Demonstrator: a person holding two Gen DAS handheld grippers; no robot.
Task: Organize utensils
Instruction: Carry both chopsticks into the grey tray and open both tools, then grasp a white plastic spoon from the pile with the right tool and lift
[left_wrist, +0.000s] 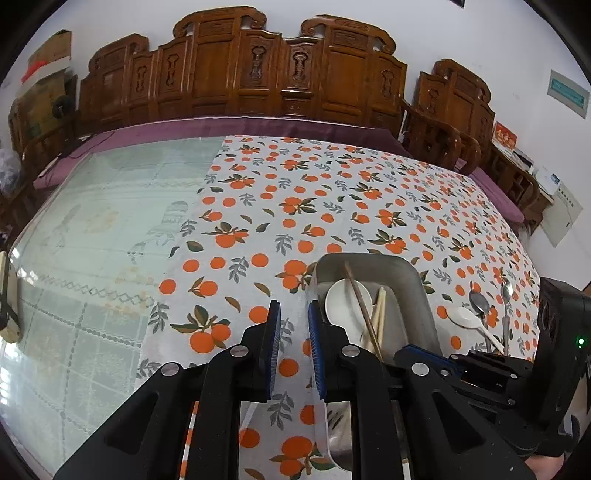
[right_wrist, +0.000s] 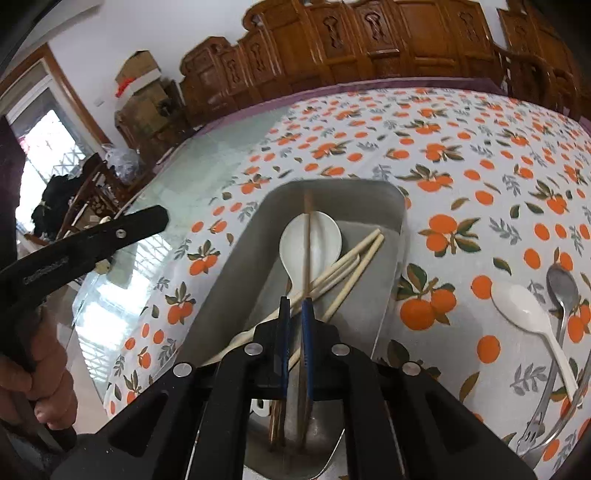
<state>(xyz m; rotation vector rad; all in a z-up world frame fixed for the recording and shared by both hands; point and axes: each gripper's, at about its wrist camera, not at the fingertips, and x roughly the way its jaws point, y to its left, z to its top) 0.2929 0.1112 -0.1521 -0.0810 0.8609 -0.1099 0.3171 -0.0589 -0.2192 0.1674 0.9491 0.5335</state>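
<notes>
A metal tray (right_wrist: 354, 192) (left_wrist: 369, 262) on the orange-print cloth holds a white spoon (right_wrist: 312, 236) (left_wrist: 341, 297), pale chopsticks (right_wrist: 365, 254) (left_wrist: 378, 314) and a brown chopstick (right_wrist: 306, 243) (left_wrist: 358, 291). My right gripper (right_wrist: 295, 302) hovers over the tray's near part, jaws narrowly apart around the brown chopstick's near end; whether they press it I cannot tell. My left gripper (left_wrist: 293, 308) is open and empty over the cloth just left of the tray. A white plastic spoon (right_wrist: 524, 314) (left_wrist: 465, 317) and metal spoons (right_wrist: 563, 288) (left_wrist: 480, 302) lie on the cloth right of the tray.
The cloth covers the right part of a glass-topped table (left_wrist: 103, 229). Carved wooden chairs (left_wrist: 240, 74) line the far edge. The left gripper's body (right_wrist: 92, 240) and the hand holding it show at the left of the right wrist view.
</notes>
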